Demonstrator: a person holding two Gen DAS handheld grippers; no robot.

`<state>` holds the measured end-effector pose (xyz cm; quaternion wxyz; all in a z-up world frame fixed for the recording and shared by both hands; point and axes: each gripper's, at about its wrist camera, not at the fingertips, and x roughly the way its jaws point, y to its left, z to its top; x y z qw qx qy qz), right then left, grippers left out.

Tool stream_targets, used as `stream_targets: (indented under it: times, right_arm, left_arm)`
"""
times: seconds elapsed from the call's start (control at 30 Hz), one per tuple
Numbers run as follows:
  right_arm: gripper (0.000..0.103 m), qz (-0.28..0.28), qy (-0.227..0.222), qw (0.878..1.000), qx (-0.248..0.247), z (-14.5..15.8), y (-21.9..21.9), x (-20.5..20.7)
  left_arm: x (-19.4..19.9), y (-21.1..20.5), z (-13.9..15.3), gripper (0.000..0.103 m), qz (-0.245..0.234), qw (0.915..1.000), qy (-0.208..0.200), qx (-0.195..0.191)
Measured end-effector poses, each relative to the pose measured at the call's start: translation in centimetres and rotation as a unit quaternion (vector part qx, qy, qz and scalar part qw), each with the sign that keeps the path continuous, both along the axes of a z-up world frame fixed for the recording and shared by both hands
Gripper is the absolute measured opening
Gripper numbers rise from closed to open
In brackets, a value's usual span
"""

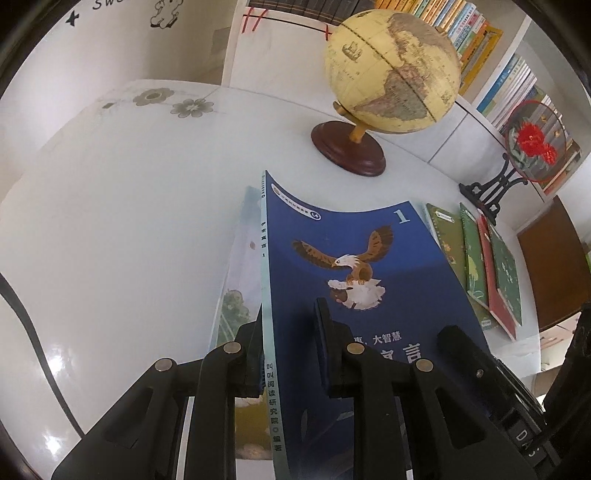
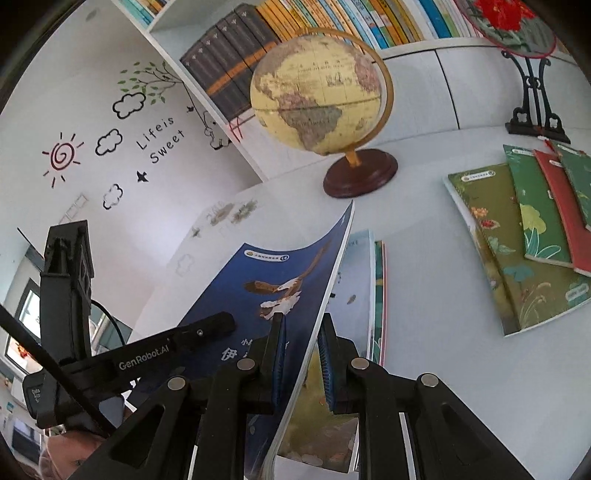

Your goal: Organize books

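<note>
The blue book with the eagle on its cover is being held up off the white table, tilted, with both tools gripping it at once; the left gripper is straddling the spine edge, one finger sitting behind the spine and the other finger lying on the cover, and it is looking clamped on the book; the right gripper is straddling the opposite page edge, its ribbed blue pads pressing close on either side of the pages, so it too is clamped on the blue book; the left tool's black arm is lying across the lower left of the cover in the right wrist view. Beneath the raised book, a short pile of flat books is lying on the table near its middle; toward the right edge, four more books in green and red are lying fanned and overlapping; at the back of the table a globe on a dark round base is standing, and near the back right corner a round red-flowered fan on a black stand is standing; behind the table, shelves are packed with upright books.
</note>
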<state>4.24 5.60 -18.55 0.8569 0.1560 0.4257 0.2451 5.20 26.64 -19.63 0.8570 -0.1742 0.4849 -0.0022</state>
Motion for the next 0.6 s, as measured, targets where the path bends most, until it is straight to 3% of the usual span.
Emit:
stream_targets:
  times: [0.47,0.6]
  right_arm:
    - [0.017,-0.008,0.059,0.998,-0.026,-3.3,0.5,0.3]
    - [0.018,-0.027,0.081,0.996,-0.021,-4.1,0.1,0.3]
  left_arm:
    - [0.2,0.4,-2.4,0.025,0.013,0.9992,0.038,0.002]
    - [-0.1,-0.2,-2.4,0.029,0.014,0.9989,0.038,0.022]
